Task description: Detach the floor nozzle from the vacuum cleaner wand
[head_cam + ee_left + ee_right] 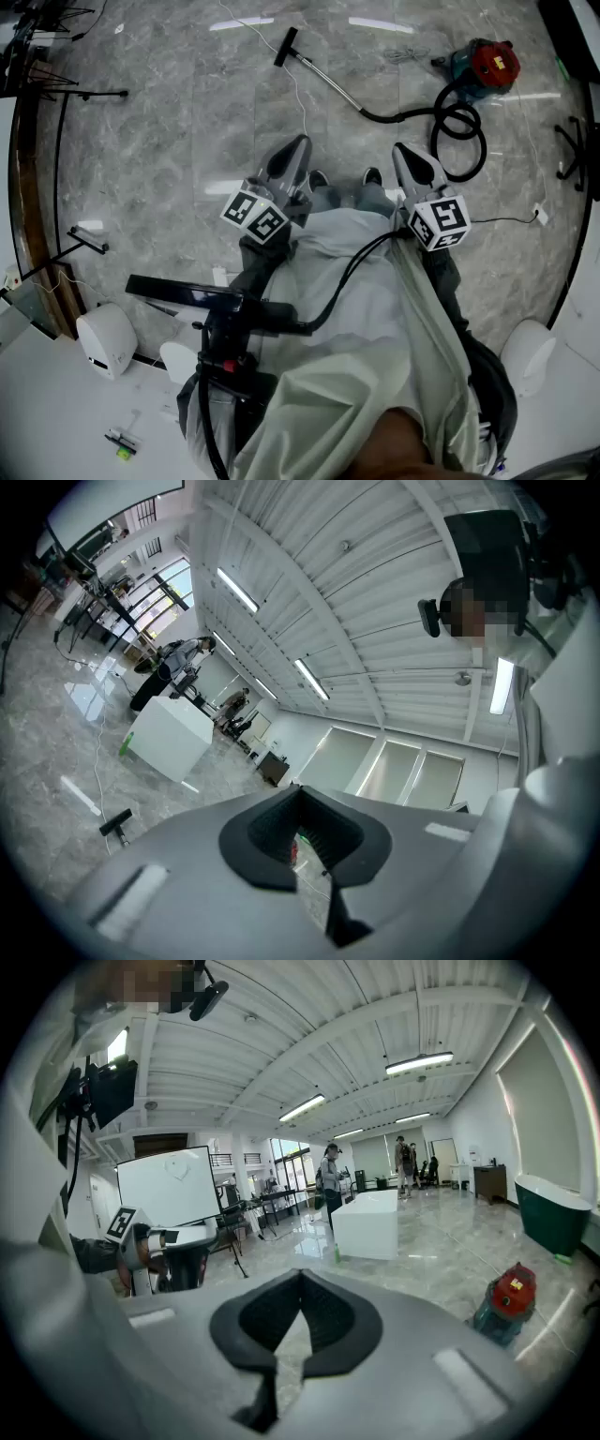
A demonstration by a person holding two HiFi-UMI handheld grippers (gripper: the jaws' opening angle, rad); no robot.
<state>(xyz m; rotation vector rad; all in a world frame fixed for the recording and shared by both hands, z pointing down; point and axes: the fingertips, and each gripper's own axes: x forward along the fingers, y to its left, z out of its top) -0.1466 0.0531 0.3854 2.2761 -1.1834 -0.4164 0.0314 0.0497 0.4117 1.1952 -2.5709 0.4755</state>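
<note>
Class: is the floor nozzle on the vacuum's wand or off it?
On: the black floor nozzle sits at the wand's far end, no gap visible.

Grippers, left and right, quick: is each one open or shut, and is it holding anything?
Left gripper: shut, holding nothing.
Right gripper: shut, holding nothing.

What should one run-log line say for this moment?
left tongs: shut, empty | right tongs: shut, empty | nozzle: on wand, untouched
</note>
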